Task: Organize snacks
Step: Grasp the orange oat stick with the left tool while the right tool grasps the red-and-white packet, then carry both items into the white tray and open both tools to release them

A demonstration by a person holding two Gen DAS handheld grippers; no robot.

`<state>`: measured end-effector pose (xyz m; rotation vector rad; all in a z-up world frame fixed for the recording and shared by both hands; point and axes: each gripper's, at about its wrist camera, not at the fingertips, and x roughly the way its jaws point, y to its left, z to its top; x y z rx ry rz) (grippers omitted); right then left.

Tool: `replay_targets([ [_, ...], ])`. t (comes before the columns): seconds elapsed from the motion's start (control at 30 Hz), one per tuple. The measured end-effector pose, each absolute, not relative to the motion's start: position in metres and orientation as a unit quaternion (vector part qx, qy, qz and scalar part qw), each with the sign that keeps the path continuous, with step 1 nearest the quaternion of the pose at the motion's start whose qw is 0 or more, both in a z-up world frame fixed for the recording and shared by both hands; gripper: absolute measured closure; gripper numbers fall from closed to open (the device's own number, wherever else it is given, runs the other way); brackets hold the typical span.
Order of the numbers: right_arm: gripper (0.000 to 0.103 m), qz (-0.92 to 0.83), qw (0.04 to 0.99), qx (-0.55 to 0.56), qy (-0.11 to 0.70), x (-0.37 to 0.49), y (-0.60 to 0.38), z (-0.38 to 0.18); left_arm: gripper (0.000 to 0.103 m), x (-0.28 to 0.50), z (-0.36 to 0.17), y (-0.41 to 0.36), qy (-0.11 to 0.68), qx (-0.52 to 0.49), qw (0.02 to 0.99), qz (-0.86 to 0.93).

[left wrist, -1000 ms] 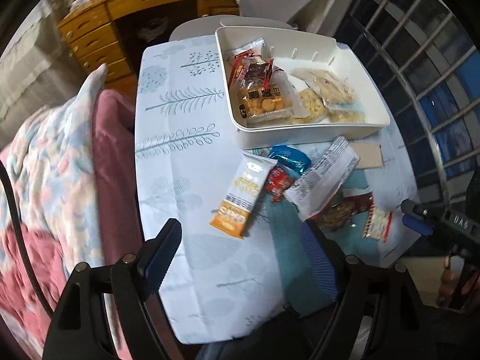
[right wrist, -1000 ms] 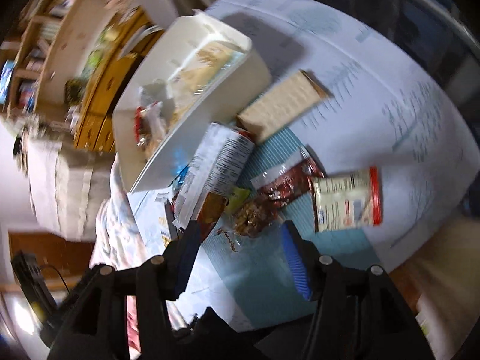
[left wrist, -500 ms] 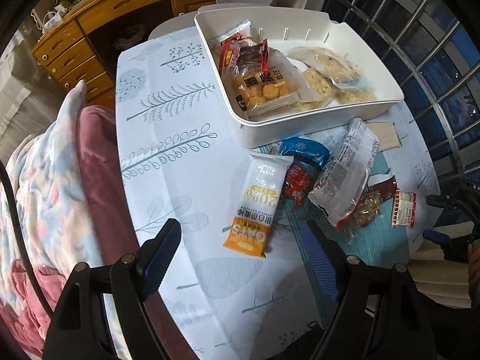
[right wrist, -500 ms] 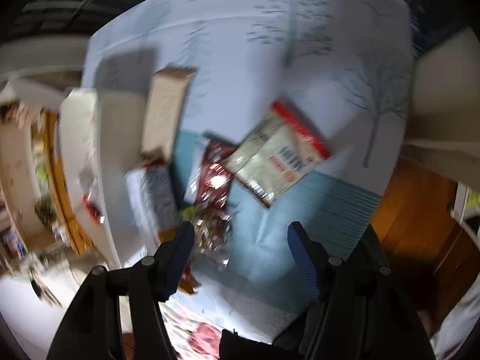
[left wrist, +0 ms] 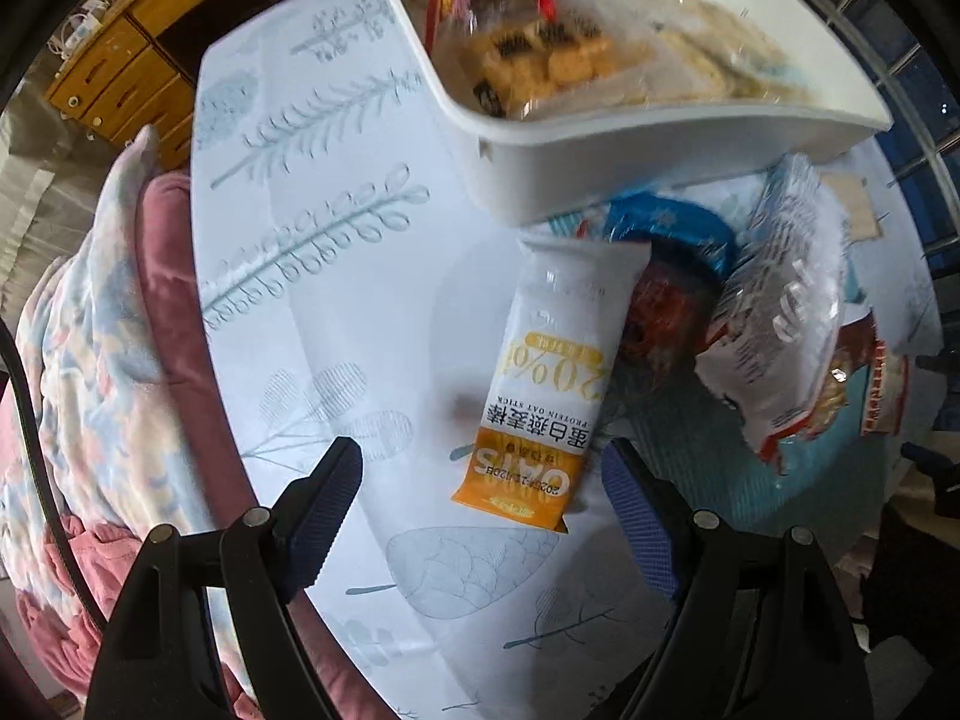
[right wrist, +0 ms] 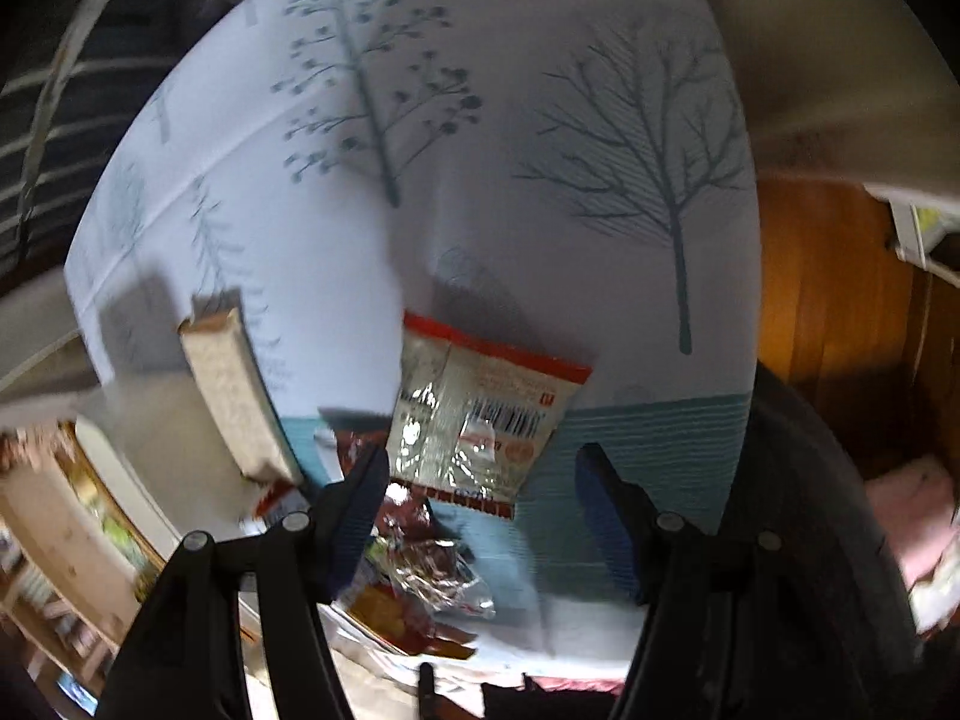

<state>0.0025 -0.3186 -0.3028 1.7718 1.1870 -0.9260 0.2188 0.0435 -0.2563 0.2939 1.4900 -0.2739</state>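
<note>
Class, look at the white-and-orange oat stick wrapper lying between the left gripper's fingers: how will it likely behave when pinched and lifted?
The oat stick looks slim and flat, so probably light. Its glossy film may slip. The sealed ends would likely flop.

From the left wrist view, the oat bar [left wrist: 543, 378] lies at centre on the table [left wrist: 336, 312], with the bin [left wrist: 600, 138] at twelve o'clock holding biscuit packs [left wrist: 528, 54]. A heap of packets [left wrist: 774, 324] sits at three o'clock, touching the bar. A blanket [left wrist: 90, 348] lies at nine o'clock.
</note>
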Motion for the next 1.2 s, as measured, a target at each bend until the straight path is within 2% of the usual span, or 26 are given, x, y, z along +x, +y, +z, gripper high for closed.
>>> replay_targets([
  [0.27,0.038,-0.385,0.370,0.705,0.467,0.018,-0.333,-0.309,0.022,0.229,-0.276,0.039,0.692,0.136,0.701,-0.111],
  [0.37,0.038,-0.390,0.367,0.698,0.476,0.026,-0.337,-0.312,0.027,0.235,-0.280,0.038,0.695,0.132,0.699,-0.105],
  [0.47,0.038,-0.394,0.363,0.689,0.488,0.034,-0.339,-0.314,0.034,0.241,-0.282,0.038,0.698,0.129,0.698,-0.099],
  [0.53,0.039,-0.399,0.359,0.684,0.493,0.038,-0.340,-0.314,0.046,0.243,-0.283,0.038,0.700,0.124,0.697,-0.097],
  [0.63,0.045,-0.413,0.348,0.677,0.499,0.039,-0.341,-0.316,0.057,0.246,-0.284,0.037,0.704,0.115,0.695,-0.092],
  [0.73,0.047,-0.416,0.345,0.673,0.506,0.041,-0.343,-0.317,0.064,0.248,-0.286,0.037,0.707,0.109,0.693,-0.088],
  [0.8,0.047,-0.417,0.344,0.670,0.509,0.040,-0.348,-0.320,0.064,0.248,-0.286,0.039,0.708,0.103,0.693,-0.090],
  [0.97,0.059,-0.420,0.341,0.659,0.522,0.042,-0.351,-0.321,0.065,0.248,-0.282,0.041,0.706,0.093,0.696,-0.095],
  [1.2,0.060,-0.404,0.353,0.673,0.509,0.031,-0.324,-0.318,0.065,0.240,-0.272,0.045,0.696,0.089,0.705,-0.098],
])
